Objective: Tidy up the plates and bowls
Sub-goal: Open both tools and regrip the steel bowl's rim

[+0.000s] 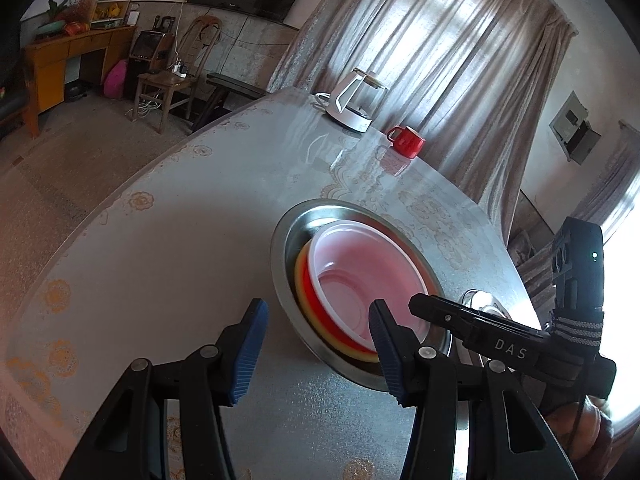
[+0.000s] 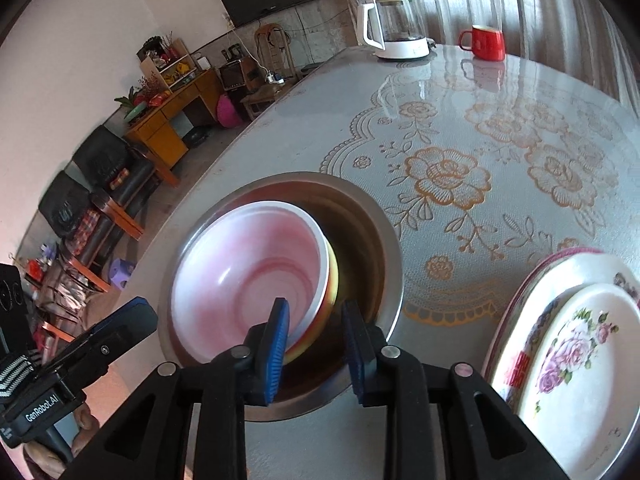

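A steel basin [image 1: 288, 240] [image 2: 380, 240] sits on the table. Inside it lies a pink-white plastic bowl [image 1: 360, 268] [image 2: 248, 264] nested on red and yellow bowls [image 1: 316, 312] [image 2: 332, 280]. My left gripper [image 1: 316, 344] is open, hovering at the basin's near rim; its right finger overlaps the bowl's edge. My right gripper [image 2: 316, 340] is open with its jaws straddling the rim of the nested bowls, left pad [image 2: 280, 340] inside the pink bowl. It also shows in the left wrist view [image 1: 440, 312]. Floral plates [image 2: 572, 352] are stacked at right.
A white glass kettle [image 1: 352, 100] [image 2: 396, 28] and a red mug [image 1: 406, 142] [image 2: 486, 42] stand at the table's far side. The table has a glossy lace-pattern cover [image 2: 460, 168]. Chairs, a desk and a TV are beyond the table's left edge.
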Tool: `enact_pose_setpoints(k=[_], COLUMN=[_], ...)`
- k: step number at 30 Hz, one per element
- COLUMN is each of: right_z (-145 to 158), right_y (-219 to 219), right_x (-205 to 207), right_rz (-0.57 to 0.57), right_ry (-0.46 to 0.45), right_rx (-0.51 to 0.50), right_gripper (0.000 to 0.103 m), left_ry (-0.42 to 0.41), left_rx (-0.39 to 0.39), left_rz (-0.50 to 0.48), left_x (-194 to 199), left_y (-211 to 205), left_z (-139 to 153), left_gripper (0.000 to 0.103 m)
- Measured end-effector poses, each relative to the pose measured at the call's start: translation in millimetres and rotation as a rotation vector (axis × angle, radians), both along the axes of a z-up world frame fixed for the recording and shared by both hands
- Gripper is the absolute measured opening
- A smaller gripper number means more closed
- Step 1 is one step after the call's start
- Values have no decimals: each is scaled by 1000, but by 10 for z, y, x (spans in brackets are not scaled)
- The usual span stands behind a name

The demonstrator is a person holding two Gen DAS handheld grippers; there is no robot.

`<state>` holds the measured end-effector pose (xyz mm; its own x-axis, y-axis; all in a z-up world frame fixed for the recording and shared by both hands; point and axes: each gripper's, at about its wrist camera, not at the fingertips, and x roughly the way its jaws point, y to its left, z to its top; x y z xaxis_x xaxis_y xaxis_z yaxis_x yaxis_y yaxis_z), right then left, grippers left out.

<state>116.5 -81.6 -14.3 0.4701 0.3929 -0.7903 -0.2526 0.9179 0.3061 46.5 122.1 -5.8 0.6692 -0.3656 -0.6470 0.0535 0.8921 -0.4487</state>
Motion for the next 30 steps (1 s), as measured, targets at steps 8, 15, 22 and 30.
enact_pose_setpoints(k=[8, 15, 22, 30], right_z=[-18, -31, -45, 34], right_y=[207, 387, 515, 426], right_x=[98, 49, -15, 23], right_rz=[40, 65, 60, 16], right_ry=[-50, -143, -226, -223], right_rx=[-166, -372, -504, -422], right_gripper=[28, 28, 28, 31], left_ry=[3, 26, 36, 56], left_rx=[3, 1, 25, 52], left_rz=[-1, 3, 5, 37], left_x=[-7, 25, 17, 19], left_y=[43, 72, 53, 111], left_z=[-18, -81, -119, -140], left_gripper=[54, 55, 55, 56])
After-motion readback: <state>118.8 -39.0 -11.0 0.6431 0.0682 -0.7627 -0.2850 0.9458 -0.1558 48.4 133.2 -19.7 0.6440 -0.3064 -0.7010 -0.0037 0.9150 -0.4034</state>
